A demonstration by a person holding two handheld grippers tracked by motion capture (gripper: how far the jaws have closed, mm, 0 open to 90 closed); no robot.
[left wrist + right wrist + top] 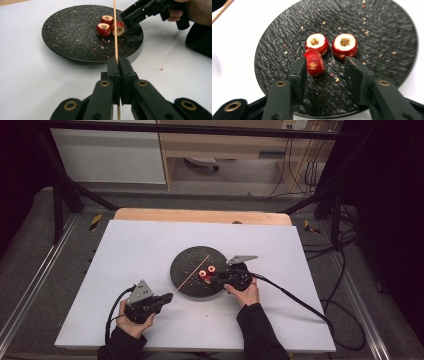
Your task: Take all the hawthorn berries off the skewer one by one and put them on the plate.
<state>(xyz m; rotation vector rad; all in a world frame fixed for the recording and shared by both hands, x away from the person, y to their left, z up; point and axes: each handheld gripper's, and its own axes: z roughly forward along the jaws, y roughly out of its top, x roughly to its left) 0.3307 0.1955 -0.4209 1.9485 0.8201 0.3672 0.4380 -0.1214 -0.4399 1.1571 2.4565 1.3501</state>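
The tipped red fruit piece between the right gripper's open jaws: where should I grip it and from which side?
Grip the tipped red fruit piece across its rounded red skin, coming from the near rim of the black round plate, as the right gripper already points. It lies on its side against one jaw, so the cored hole should stay free for the wooden skewer.

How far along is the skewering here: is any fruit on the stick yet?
None yet: the skewer is bare, clamped in the left gripper. In hand: the right gripper sits open around one tipped red piece on the black plate. Left: all three pieces, two still upright.
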